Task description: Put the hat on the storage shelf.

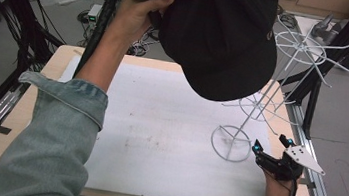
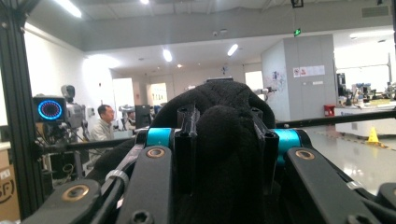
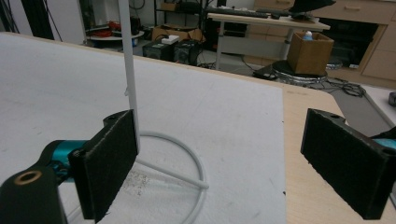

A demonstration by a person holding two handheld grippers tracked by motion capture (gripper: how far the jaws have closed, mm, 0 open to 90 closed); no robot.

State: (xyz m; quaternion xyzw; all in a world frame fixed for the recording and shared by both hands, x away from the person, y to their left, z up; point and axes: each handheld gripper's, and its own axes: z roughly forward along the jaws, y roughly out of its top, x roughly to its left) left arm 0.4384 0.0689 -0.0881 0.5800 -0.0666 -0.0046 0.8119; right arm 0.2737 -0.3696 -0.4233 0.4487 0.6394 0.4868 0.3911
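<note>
Black cap [image 1: 220,38] hangs high over the surface, pinched in the left gripper [image 2: 224,140] jaws — lifted, not yet hung on the white wire rack [image 1: 263,99]; right gripper [image 1: 271,146] waits open at its base.

Black fabric baseball cap [image 1: 220,38], soft crown, curved brim, held high above the table's far side, clamped at its crown edge; in the left gripper view black cloth [image 2: 224,154] bunches between the 2 jaws. White wire display rack [image 1: 285,81], thin upright pole, ring base [image 1: 231,143] on the white mat at the table's right side, 2 tiers of wire hooks, leaning right in the high view. Cap hangs just left of the rack's top tier, apart from it.
</note>
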